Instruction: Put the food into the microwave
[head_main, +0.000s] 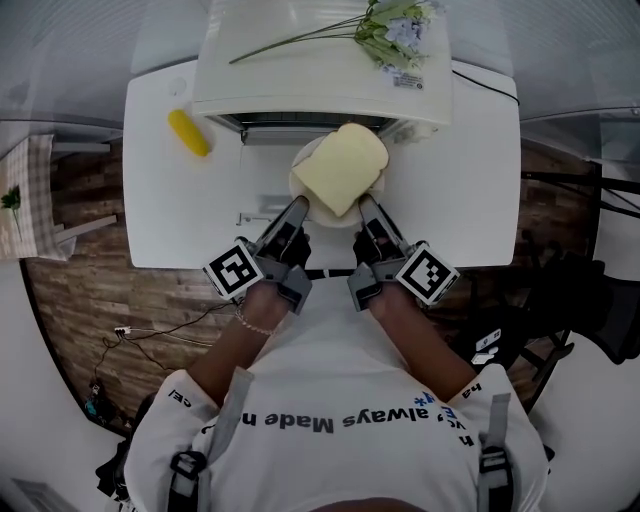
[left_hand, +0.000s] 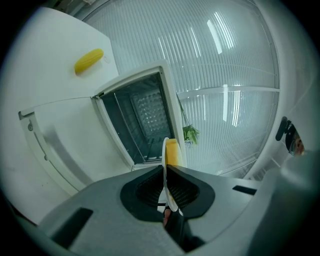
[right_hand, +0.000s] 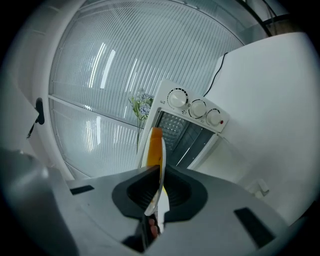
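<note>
The bread slice (head_main: 342, 167) lies on a white plate (head_main: 303, 158), held just in front of the open microwave (head_main: 300, 70) and above the tabletop (head_main: 160, 215). The left gripper (head_main: 297, 208) and right gripper (head_main: 365, 208) reach forward side by side, each with its fingers (left_hand: 145, 189) pinched tight on the plate's near rim. Both gripper views show the plate edge-on, with the bread mostly hidden. A corn cob (head_main: 188, 132) lies left of the microwave, and flowers (head_main: 395, 30) rest on top of it.
</note>
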